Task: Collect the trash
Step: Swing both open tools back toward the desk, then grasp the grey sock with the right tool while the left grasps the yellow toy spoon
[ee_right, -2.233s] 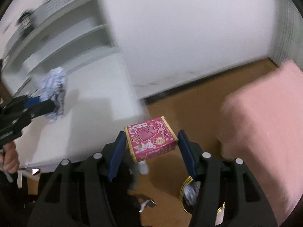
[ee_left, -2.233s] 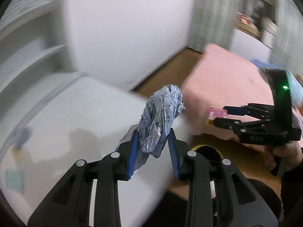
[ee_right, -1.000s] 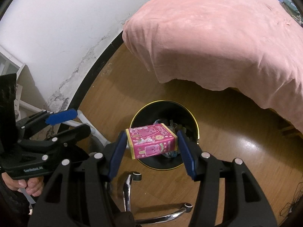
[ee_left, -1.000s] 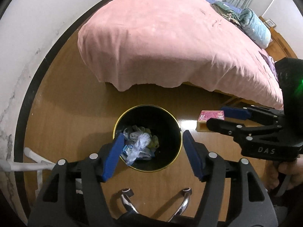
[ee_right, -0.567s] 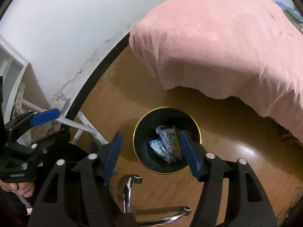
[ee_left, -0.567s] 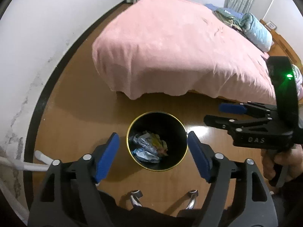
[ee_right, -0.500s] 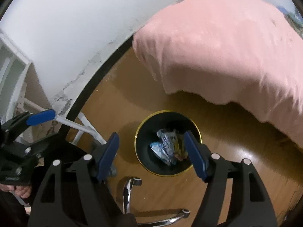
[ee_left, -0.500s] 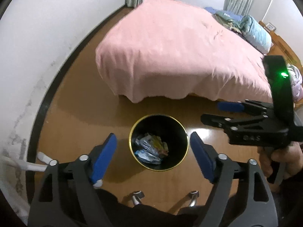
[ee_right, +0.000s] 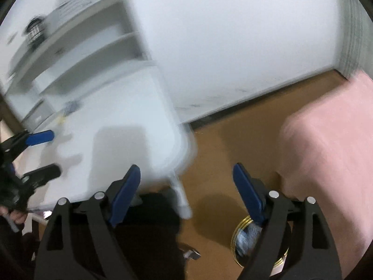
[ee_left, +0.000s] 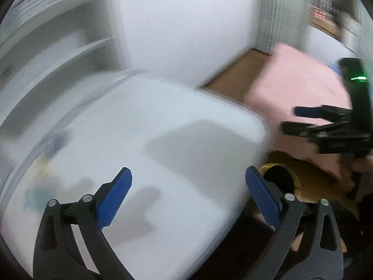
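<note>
My left gripper [ee_left: 186, 187] is open and empty above the white desk [ee_left: 151, 128]. My right gripper [ee_right: 186, 182] is open and empty past the desk's right corner [ee_right: 130, 116], over the wooden floor. The black bin with a gold rim [ee_left: 281, 178] stands on the floor below the desk's right edge; in the right wrist view the bin [ee_right: 244, 240] holds crumpled trash. Small blurred items [ee_left: 46, 149] lie on the desk at far left. Both views are motion-blurred.
White shelves [ee_left: 58, 53] stand behind the desk against a white wall. A bed with a pink cover [ee_right: 326, 151] is at the right. A chair base [ee_right: 190, 253] and a white desk leg [ee_right: 180, 196] are near the bin.
Both grippers let their trash fall into the bin, then swung up from the bin toward the desk. Both are now wide open and empty.
</note>
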`<state>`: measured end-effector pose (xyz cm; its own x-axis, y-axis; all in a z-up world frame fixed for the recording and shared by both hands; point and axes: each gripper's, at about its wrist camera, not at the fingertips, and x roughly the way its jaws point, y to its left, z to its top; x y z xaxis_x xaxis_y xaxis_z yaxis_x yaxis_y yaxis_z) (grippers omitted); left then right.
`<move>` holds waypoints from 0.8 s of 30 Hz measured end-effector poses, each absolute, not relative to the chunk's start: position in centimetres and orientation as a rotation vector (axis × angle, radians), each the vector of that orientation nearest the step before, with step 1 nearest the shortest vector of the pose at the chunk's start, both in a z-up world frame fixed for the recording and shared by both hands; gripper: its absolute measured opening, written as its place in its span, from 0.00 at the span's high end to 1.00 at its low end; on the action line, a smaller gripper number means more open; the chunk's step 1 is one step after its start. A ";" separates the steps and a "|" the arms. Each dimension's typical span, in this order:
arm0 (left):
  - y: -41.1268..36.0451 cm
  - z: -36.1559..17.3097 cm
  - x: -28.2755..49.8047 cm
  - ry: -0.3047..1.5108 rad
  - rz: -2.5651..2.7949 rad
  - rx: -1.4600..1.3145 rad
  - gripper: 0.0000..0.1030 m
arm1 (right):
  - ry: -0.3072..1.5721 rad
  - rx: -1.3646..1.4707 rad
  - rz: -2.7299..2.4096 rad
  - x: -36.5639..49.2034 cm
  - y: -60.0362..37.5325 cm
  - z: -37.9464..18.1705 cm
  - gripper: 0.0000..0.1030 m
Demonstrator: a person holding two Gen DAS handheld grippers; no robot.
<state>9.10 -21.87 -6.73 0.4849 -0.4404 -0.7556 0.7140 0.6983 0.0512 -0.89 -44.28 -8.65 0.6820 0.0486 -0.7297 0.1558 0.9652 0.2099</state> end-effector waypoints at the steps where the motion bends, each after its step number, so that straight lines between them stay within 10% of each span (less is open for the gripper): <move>1: -18.3 -6.8 10.8 0.811 -0.632 0.347 0.08 | 0.827 0.245 -0.004 1.0 -42.4 -8.4 0.24; 11: 0.2 -8.3 17.0 0.910 -0.236 0.141 0.08 | 0.895 0.042 0.326 15.6 -28.3 -8.2 0.24; 24: 2.6 -10.1 20.6 0.954 -0.208 0.109 0.08 | 0.943 -0.132 0.398 28.9 -20.3 -10.3 0.24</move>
